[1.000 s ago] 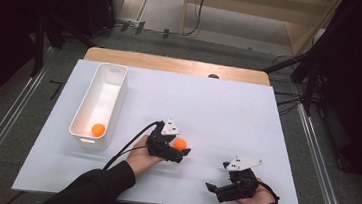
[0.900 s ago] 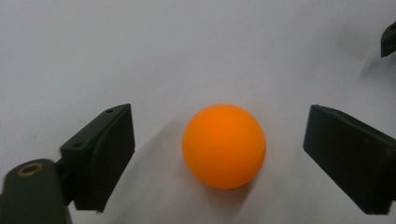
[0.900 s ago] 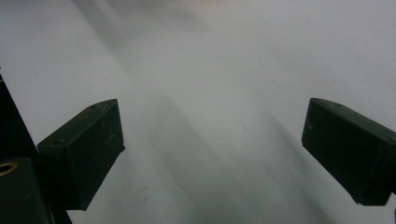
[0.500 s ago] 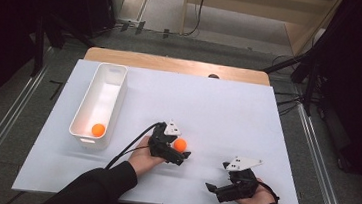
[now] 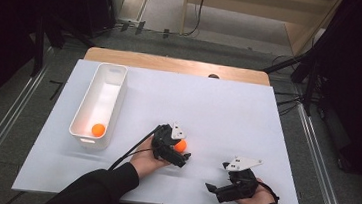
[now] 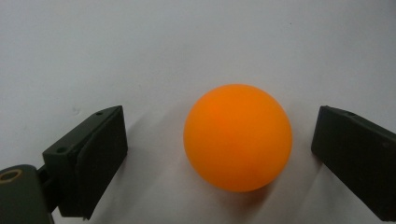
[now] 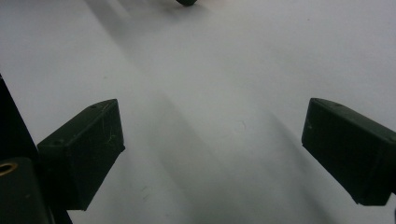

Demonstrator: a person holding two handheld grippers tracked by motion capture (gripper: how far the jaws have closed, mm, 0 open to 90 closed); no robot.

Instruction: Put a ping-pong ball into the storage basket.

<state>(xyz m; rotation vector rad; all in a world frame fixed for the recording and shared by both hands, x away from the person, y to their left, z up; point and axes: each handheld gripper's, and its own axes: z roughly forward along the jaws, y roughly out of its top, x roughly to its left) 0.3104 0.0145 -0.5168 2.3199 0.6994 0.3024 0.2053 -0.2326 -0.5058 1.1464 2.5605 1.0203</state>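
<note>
An orange ball (image 5: 181,145) rests on the white table (image 5: 228,111) near its front middle. My left gripper (image 5: 183,149) lies around it. In the left gripper view the ball (image 6: 238,137) sits between the two black pads (image 6: 100,154) with a gap on each side. These jaws have just been opening and stand open, touching nothing. My right gripper (image 5: 214,189) rests near the front right edge, pointing left. Its jaws (image 7: 212,140) are wide apart over bare table, with nothing between them.
A long white tray (image 5: 85,138) stands at the left with a second orange ball (image 5: 98,129) in its near end. A wooden strip (image 5: 172,64) runs along the table's far edge. A black cable (image 5: 129,153) trails from the left gripper.
The left gripper and the ball between its jaws have shifted very slightly toward the front. The right hand has kept still.
</note>
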